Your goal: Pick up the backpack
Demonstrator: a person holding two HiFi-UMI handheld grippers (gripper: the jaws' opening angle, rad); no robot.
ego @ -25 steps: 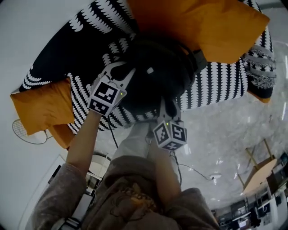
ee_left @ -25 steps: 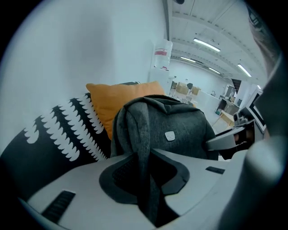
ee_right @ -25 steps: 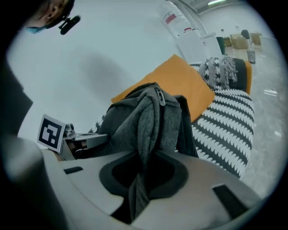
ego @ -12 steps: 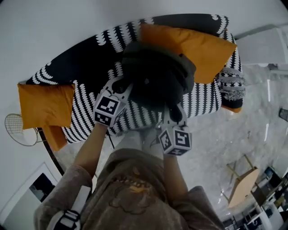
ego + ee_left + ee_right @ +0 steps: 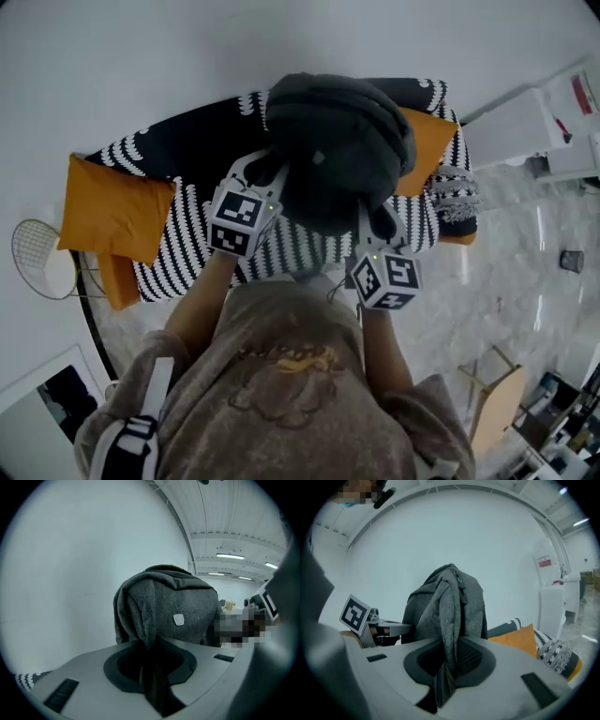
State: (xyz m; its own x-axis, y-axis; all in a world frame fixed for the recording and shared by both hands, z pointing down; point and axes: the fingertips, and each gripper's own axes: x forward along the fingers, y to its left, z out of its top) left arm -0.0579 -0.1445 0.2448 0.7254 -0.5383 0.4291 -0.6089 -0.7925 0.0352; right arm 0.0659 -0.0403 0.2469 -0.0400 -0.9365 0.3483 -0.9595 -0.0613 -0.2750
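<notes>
The dark grey backpack (image 5: 336, 150) hangs in the air above the black-and-white patterned sofa (image 5: 178, 178), held between both grippers. My left gripper (image 5: 265, 172) grips its left side; in the left gripper view the jaws are shut on a fold of the backpack's fabric (image 5: 149, 667), with the backpack (image 5: 173, 611) rising beyond. My right gripper (image 5: 375, 220) holds its lower right side; in the right gripper view the jaws are shut on a grey strap (image 5: 447, 663) of the backpack (image 5: 445, 606). The left gripper's marker cube (image 5: 355, 613) shows there at left.
Orange cushions lie on the sofa, one at the left (image 5: 117, 208) and one at the right (image 5: 427, 150) behind the backpack. A white cabinet (image 5: 534, 122) stands to the right. A round wire object (image 5: 37, 258) sits at far left. Marble floor (image 5: 506, 281) spreads at the right.
Both grippers have risen with the backpack, which has lifted off the sofa. The sofa and cushions look smaller and lower in the head view.
</notes>
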